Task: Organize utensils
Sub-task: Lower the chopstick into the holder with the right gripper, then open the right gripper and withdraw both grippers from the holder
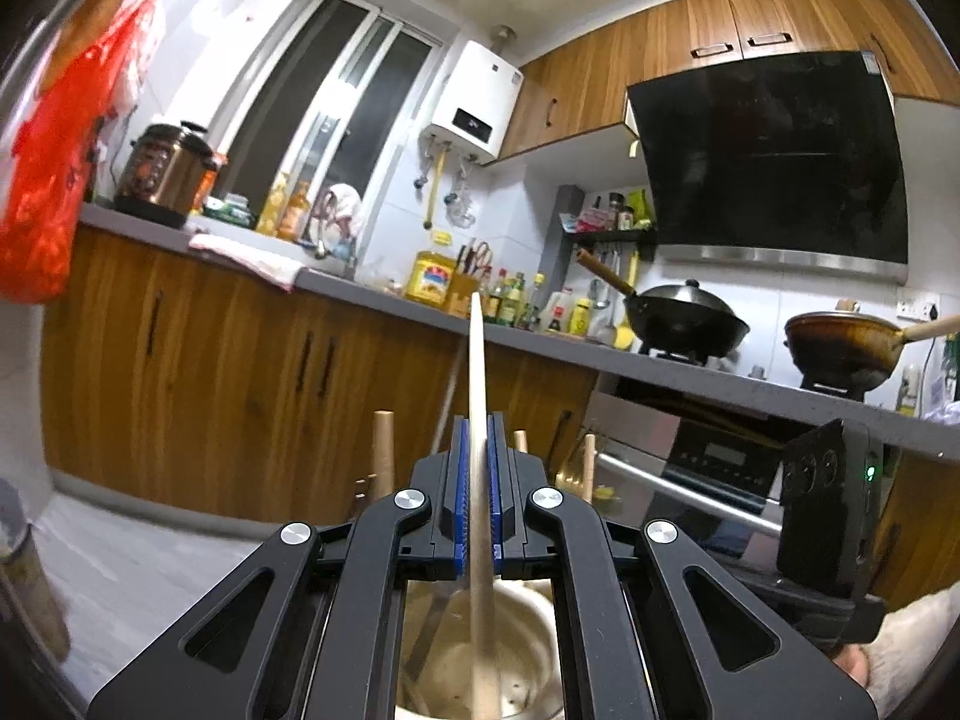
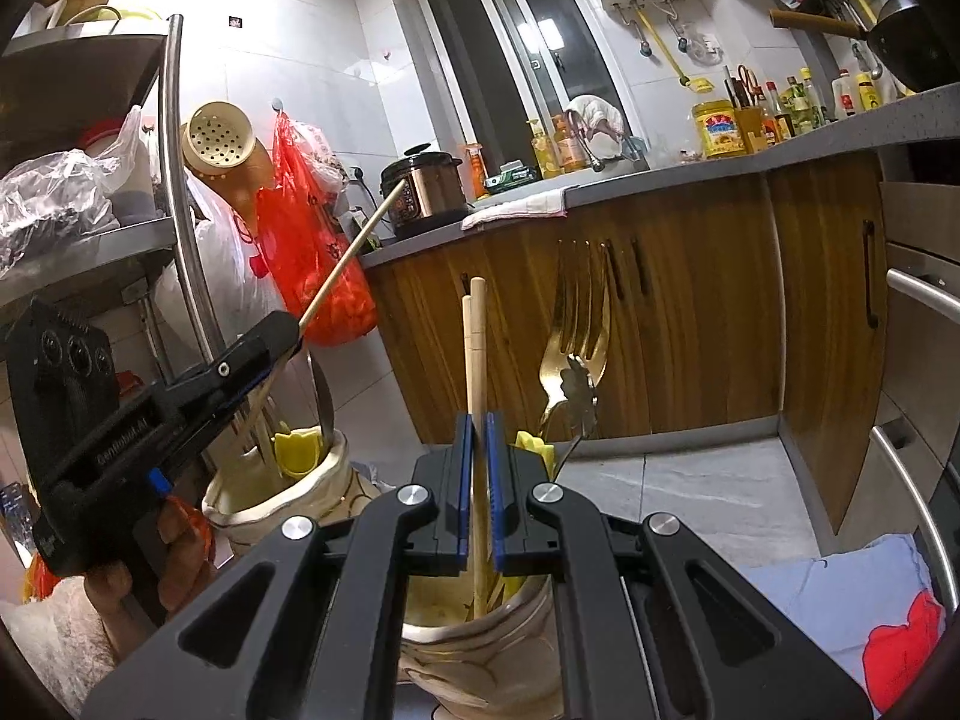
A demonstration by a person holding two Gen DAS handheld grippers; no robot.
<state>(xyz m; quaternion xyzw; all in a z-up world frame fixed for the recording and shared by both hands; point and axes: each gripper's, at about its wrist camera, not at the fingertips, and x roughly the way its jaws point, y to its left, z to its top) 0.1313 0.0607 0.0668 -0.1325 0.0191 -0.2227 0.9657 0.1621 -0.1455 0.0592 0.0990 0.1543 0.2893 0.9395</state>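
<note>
The left gripper [image 1: 478, 438] is closed on a single chopstick [image 1: 477, 372], held above a cream ceramic holder [image 2: 282, 498], presumably so it can be sorted between the two containers. The right gripper [image 2: 478, 444] is clamped on a second chopstick [image 2: 478, 360] standing in the nearer holder [image 2: 474, 660], beside a gold fork [image 2: 576, 348]. Both chopsticks are slender, pale wood, plain and straight.

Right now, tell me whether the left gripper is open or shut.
Shut on a chopstick. The left gripper has its blue pads pressed against the stick's sides above a ceramic holder.
</note>
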